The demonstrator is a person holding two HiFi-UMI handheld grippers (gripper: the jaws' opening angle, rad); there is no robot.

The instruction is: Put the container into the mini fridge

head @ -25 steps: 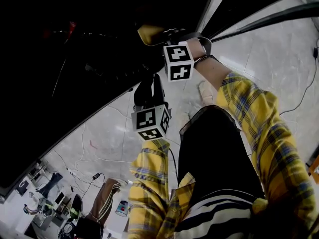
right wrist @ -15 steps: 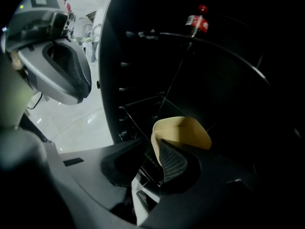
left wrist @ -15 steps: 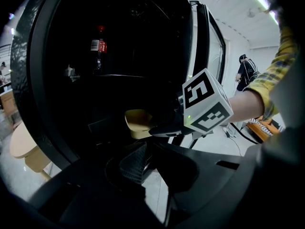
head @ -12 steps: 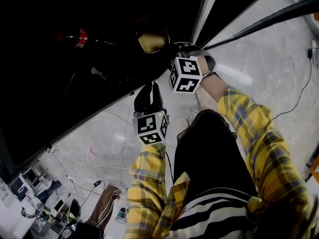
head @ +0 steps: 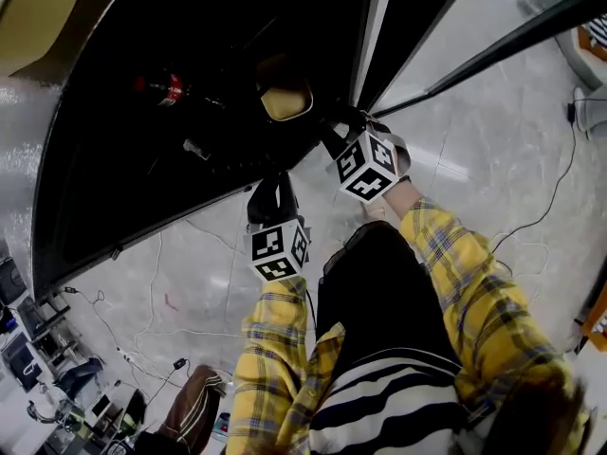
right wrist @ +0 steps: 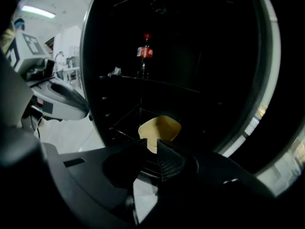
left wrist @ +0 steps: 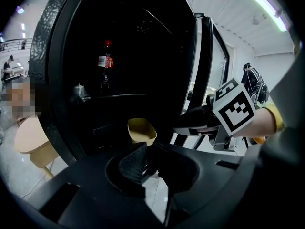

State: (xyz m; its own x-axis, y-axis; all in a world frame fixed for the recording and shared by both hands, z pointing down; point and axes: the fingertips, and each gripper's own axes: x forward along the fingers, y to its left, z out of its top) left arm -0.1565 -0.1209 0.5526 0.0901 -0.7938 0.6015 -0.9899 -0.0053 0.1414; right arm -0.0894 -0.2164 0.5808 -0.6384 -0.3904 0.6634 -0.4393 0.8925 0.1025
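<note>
Container (right wrist: 161, 128): a yellow open tub with rounded corners. It stood mouth up on the lower wire shelf (right wrist: 125, 122) inside the black fridge (head: 114, 169), near the front edge. One corner pointed toward the right gripper (right wrist: 151, 144). Its long axis could not be told, since the outline looked almost square in every view.

The right gripper was level with the tub and just in front of it, with its jaws drawn together and nothing between them. The left gripper (left wrist: 149, 149) was lower and to the left, outside the cabinet, its jaws likewise closed and empty.

On the upper shelf, far left of the tub, a dark bottle (left wrist: 103, 60) stood upright. It had a red cap and a red label with white lettering too small to read. The door (left wrist: 202, 70) stood open at the right. Each gripper's cube bore black-and-white square markers.
</note>
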